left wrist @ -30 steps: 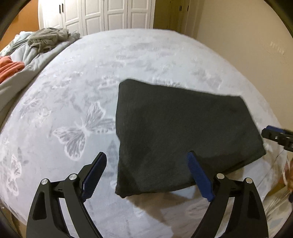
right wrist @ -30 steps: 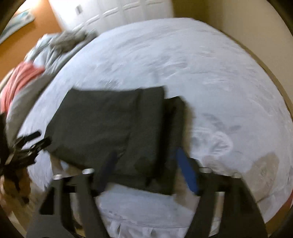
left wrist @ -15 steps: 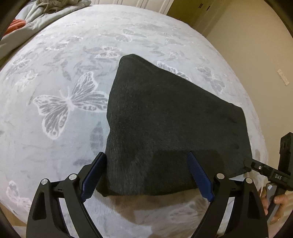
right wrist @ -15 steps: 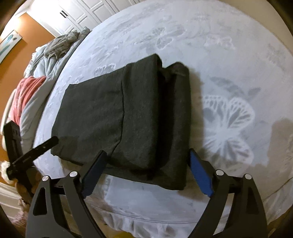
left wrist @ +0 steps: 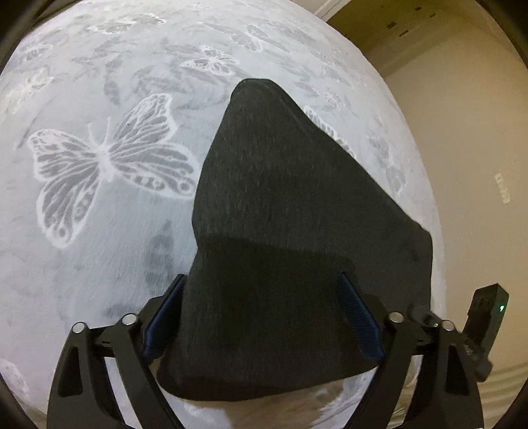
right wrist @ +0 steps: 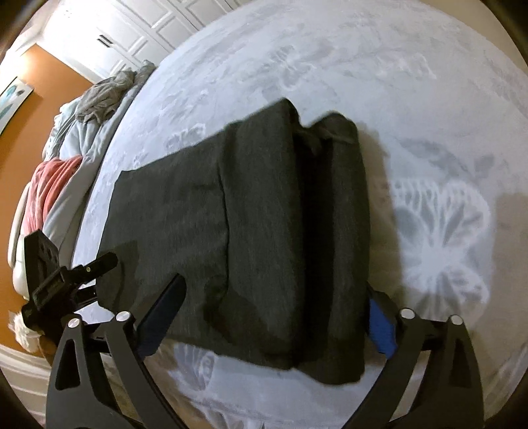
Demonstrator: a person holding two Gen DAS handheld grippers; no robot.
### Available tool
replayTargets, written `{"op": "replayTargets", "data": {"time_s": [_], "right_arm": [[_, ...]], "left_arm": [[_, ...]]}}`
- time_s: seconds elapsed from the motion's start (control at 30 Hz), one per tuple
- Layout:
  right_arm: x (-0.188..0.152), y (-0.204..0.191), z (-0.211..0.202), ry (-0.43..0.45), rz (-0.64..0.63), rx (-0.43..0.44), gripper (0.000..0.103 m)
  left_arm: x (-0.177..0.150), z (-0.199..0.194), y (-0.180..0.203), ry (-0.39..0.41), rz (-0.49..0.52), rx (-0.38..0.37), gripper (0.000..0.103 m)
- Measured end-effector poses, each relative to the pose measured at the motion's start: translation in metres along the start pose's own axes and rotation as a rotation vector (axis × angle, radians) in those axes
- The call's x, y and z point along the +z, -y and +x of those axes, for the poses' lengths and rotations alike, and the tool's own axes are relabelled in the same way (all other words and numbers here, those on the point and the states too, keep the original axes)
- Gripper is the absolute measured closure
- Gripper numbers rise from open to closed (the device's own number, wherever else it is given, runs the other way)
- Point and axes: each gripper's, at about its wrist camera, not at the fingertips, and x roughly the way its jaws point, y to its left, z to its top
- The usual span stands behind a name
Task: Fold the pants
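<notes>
Dark grey pants (left wrist: 297,231) lie folded on the white butterfly-print bedspread (left wrist: 99,231), near the bed's front edge. My left gripper (left wrist: 264,316) is open, its blue-padded fingers either side of the near left end of the fabric. In the right wrist view the pants (right wrist: 250,214) show stacked folded layers. My right gripper (right wrist: 270,316) is open and straddles the near right end of the folded pants. The left gripper also shows in the right wrist view (right wrist: 66,274), and the right one at the left view's edge (left wrist: 478,323).
Crumpled grey, light blue and red bedding (right wrist: 82,138) is piled at the far left of the bed. White closet doors (right wrist: 132,26) and an orange wall (right wrist: 29,82) stand behind. A beige wall (left wrist: 478,148) runs to the right of the bed.
Both grippers moved forward and down onto the near edge of the folded pants; the fabric now sits between the open fingers of each. The pants have not moved.
</notes>
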Motion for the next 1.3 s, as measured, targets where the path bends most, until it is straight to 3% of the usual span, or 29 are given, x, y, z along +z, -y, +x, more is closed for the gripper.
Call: {"op": "replayTargets", "data": {"time_s": [0.03, 0.07, 0.1, 0.2, 0.27, 0.3, 0.37, 0.43, 0.5, 0.57, 0.6, 0.8, 1.03, 1.3], "right_arm": [[0.000, -0.003, 0.000, 0.004, -0.029, -0.025, 0.058], [0.000, -0.007, -0.003, 0.015, -0.058, -0.021, 0.072], [0.000, -0.009, -0.009, 0.029, -0.067, -0.009, 0.074], [-0.006, -0.030, -0.050, 0.085, -0.154, 0.087, 0.076], [-0.016, -0.034, -0.066, 0.088, -0.176, 0.121, 0.070], [-0.021, -0.032, -0.069, 0.073, -0.182, 0.124, 0.065], [-0.035, -0.019, -0.057, 0.015, -0.168, 0.041, 0.039], [-0.049, 0.001, -0.036, -0.043, -0.087, -0.098, 0.037], [-0.052, 0.002, -0.033, -0.051, -0.058, -0.034, 0.033], [-0.052, -0.005, -0.035, -0.033, -0.078, -0.016, 0.020], [-0.052, -0.008, -0.034, -0.030, -0.085, -0.015, 0.019], [-0.051, -0.018, -0.013, -0.045, -0.098, -0.063, 0.009], [-0.048, -0.014, -0.008, -0.031, -0.072, -0.053, 0.008], [-0.049, -0.014, -0.008, -0.015, -0.085, -0.056, 0.008]], "left_arm": [[0.000, -0.001, 0.003, -0.009, 0.022, -0.002, 0.067], [0.000, -0.006, 0.005, -0.002, 0.041, 0.011, 0.082], [-0.001, -0.018, 0.007, 0.023, 0.056, -0.007, 0.088], [-0.006, -0.048, 0.010, 0.039, 0.070, -0.086, 0.090], [-0.018, -0.063, 0.010, 0.037, 0.102, -0.094, 0.090], [-0.025, -0.064, 0.008, 0.034, 0.114, -0.074, 0.086], [-0.041, -0.052, -0.005, 0.001, 0.114, 0.024, 0.074], [-0.053, -0.039, -0.020, -0.024, 0.078, 0.076, 0.061], [-0.054, -0.039, -0.025, -0.010, 0.062, 0.076, 0.040], [-0.054, -0.038, -0.023, -0.020, 0.072, 0.055, 0.028], [-0.054, -0.036, -0.022, -0.024, 0.066, 0.047, 0.025], [-0.053, -0.025, -0.012, -0.023, 0.076, 0.083, 0.013], [-0.055, -0.010, 0.013, 0.016, 0.148, 0.173, 0.012], [-0.056, 0.000, 0.026, 0.038, 0.178, 0.225, 0.012]]}}
